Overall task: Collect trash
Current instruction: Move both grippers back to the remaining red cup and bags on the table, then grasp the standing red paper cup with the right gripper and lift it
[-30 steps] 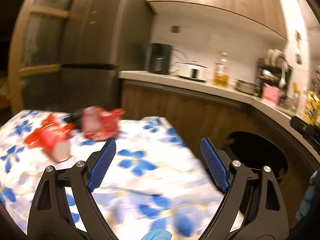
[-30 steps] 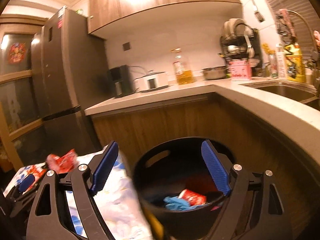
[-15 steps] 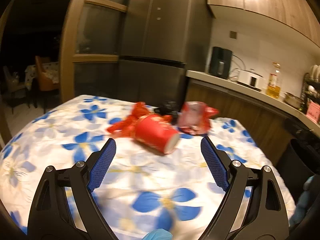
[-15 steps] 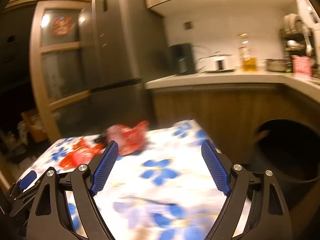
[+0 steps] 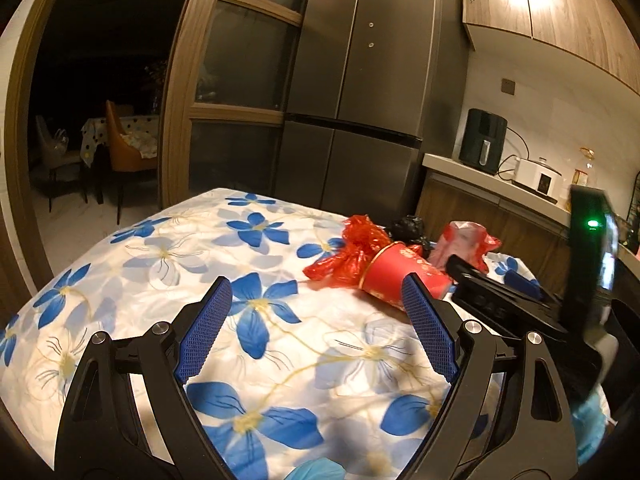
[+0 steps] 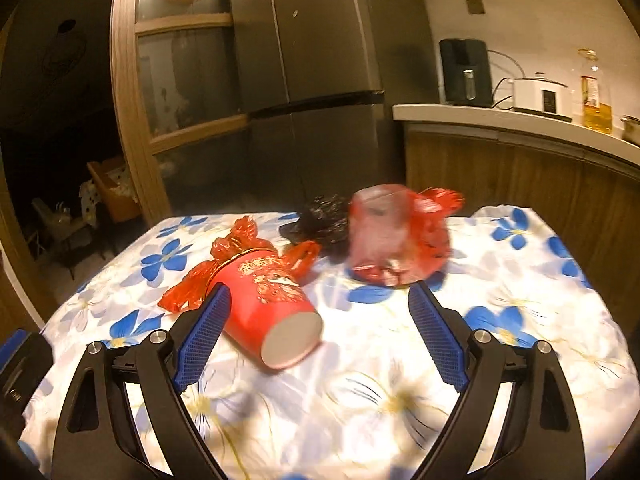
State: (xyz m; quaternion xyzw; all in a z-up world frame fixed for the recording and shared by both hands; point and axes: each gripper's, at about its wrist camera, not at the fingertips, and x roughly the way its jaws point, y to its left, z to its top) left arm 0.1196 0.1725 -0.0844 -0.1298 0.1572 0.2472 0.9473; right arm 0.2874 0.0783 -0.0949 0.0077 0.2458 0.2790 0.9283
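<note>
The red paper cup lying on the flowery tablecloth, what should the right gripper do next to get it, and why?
Probably ease the right gripper forward a little around the tipped-over red paper cup. Its jaws are opening, nothing is gripped, and the cup lies just ahead near the left fingertip, on the blue-flowered tablecloth.

Red cup is half blocked by the hand-held gripper's pad in the left view, the clear bag is smeared (contents unreadable), black wad mostly tucked behind.
</note>
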